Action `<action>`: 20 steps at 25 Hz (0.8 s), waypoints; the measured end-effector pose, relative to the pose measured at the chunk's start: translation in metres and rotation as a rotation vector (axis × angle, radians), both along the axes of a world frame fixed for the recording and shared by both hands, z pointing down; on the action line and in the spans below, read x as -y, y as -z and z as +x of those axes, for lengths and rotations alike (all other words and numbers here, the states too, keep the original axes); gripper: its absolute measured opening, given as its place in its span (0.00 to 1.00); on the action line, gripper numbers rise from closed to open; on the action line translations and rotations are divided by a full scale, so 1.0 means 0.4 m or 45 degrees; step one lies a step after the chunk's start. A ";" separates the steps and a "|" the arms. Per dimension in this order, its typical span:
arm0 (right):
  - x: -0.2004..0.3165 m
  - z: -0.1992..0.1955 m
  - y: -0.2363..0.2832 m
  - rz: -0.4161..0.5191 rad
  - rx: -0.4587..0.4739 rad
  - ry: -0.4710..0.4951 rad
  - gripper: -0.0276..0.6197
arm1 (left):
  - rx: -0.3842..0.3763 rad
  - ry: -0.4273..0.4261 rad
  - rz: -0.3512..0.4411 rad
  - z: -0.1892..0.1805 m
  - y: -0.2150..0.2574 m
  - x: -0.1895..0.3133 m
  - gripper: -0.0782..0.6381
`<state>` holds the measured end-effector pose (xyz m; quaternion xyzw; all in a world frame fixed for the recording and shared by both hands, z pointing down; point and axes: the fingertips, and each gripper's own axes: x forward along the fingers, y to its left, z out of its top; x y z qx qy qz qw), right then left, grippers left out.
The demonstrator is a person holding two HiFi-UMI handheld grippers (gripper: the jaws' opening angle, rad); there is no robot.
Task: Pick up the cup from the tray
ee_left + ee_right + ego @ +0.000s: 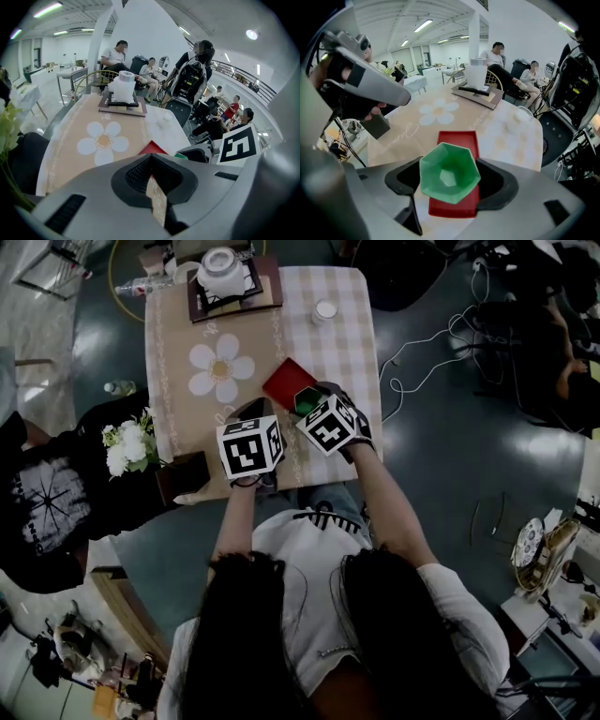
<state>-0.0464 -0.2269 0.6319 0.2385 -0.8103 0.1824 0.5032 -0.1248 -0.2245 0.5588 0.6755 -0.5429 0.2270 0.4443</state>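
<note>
Where the cloth-covered table [337, 343] fills the upper middle of the head view, the red tray [284, 381] lies slantwise at its centre, close enough to the person's edge for both hands to reach. The left gripper [152, 180] hangs just left of the tray, its jaws all but pressed together. Only a sliver of cloth shows between them and nothing is held, so it seems merely parked out of the way. The right gripper [450, 180] points steeply down, jaws spread wide astride the green hexagonal cup [450, 172]. The cup is over the tray's near end, apparently standing on it, and the stance suits closing on its faceted walls. Whether the pads already touch those walls is hard to say, since the flared rim overhangs them. The cup's base is hidden by its own bowl, and in the head view the right gripper covers nearly all of the cup.
</note>
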 end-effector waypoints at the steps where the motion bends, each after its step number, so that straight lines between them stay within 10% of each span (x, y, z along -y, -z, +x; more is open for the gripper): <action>1: 0.000 0.000 0.003 -0.003 0.007 -0.003 0.59 | -0.004 -0.002 0.001 0.003 0.001 0.002 0.12; 20: -0.005 0.310 0.035 0.043 -0.049 -0.377 0.59 | -0.016 -0.126 0.032 0.084 0.013 -0.017 0.12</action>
